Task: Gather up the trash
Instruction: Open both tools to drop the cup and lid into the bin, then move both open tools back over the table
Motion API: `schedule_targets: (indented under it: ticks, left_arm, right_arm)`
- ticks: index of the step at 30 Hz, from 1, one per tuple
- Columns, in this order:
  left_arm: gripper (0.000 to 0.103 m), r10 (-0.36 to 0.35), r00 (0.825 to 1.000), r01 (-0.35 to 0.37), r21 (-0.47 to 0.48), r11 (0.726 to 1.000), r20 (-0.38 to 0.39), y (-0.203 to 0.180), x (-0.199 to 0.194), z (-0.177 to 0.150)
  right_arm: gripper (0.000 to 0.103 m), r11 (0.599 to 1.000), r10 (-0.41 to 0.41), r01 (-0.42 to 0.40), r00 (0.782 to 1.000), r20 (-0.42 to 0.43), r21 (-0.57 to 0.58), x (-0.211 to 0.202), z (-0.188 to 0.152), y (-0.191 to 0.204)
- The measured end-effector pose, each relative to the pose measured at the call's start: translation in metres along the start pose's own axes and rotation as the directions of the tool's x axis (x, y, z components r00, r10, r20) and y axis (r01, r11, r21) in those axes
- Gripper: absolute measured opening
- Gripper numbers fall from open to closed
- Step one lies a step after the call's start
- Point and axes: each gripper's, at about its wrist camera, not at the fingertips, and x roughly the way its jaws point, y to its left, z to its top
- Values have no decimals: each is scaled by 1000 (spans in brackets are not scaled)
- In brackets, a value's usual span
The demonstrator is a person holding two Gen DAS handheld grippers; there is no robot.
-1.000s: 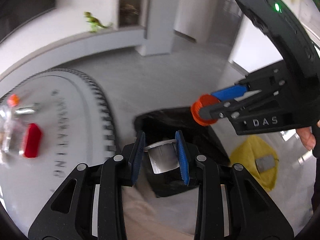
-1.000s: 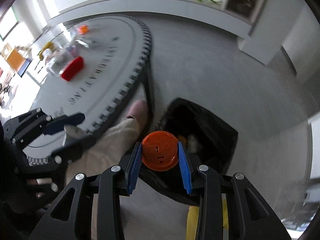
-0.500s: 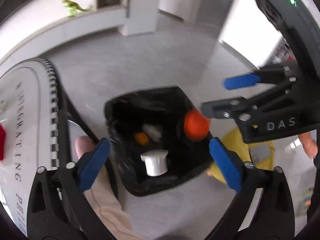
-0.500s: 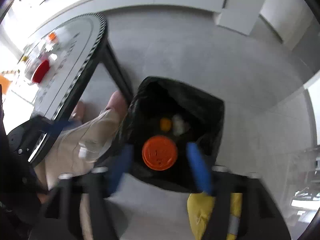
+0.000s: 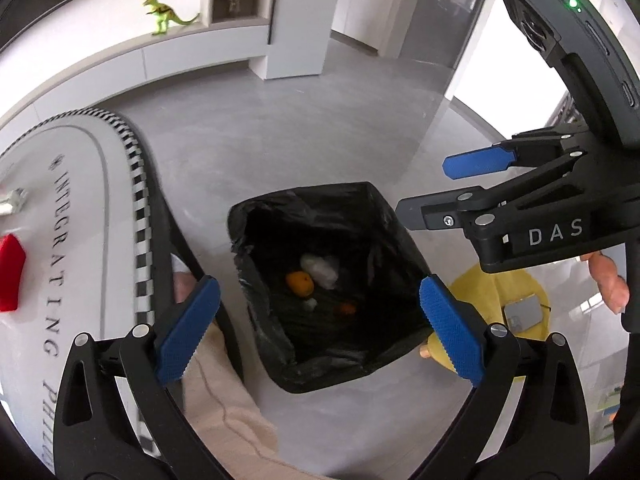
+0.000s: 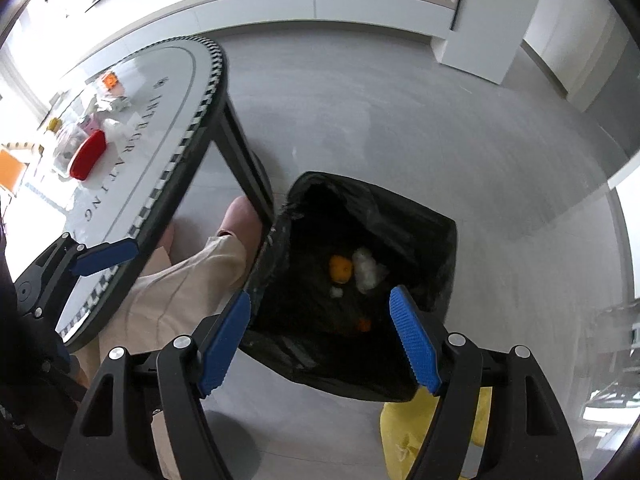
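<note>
Both empty tools point(image 5: 316, 336) point(image 6: 320, 344) gape over the upward-mouthed bin point(image 5: 400, 240).

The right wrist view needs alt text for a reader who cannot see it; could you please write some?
The open, empty right gripper hangs over a black-lined trash bin on a grey floor, with an orange and white crumpled trash inside. A white oval table with a red object stands left.
</note>
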Motion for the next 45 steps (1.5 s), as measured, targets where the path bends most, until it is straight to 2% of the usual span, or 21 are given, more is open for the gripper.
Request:
schedule_targets:
  ticks: [10, 15, 20, 27, 32, 36, 38, 42, 44, 45]
  left_arm:
    - [97, 122, 990, -114, -122, 986, 64, 78, -48, -20]
    - [97, 187, 979, -169, -187, 968, 85, 121, -74, -32]
    - [97, 264, 957, -230, -239, 943, 118, 163, -105, -40]
    - [97, 351, 930, -312, -270, 911, 110, 209, -128, -44]
    - [97, 440, 893, -406, -251, 879, 96, 235, -134, -38]
    - [97, 463, 883, -438, -212, 874, 81, 255, -125, -31]
    - [96, 461, 884, -438, -197, 877, 83, 260, -121, -26]
    - [84, 430, 901, -415, -170, 894, 64, 273, -108, -14]
    - [75, 426, 903, -415, -155, 897, 47, 279, -100, -11]
    - [65, 425, 905, -416, -148, 897, 36, 282, -96, -10]
  right_arm:
    - [73, 993, 35, -35, 999, 4, -113, 5, 35, 74]
    - [73, 981, 62, -62, 998, -3, -184, 12, 54, 122]
    - [73, 969, 76, -77, 997, -15, -235, 19, 70, 160]
    - [73, 957, 97, -101, 995, -27, -272, 28, 92, 200]
    - [73, 957, 145, -141, 989, -4, -252, 33, 109, 221]
    - [73, 965, 153, -145, 988, 18, -219, 40, 123, 233]
    - [73, 969, 139, -129, 990, 30, -213, 44, 129, 237]
    - [73, 967, 158, -148, 987, 29, -208, 48, 135, 242]
    - [73, 966, 160, -152, 987, 26, -208, 51, 137, 244]
    - [73, 966, 162, -154, 986, 25, -206, 53, 139, 245]
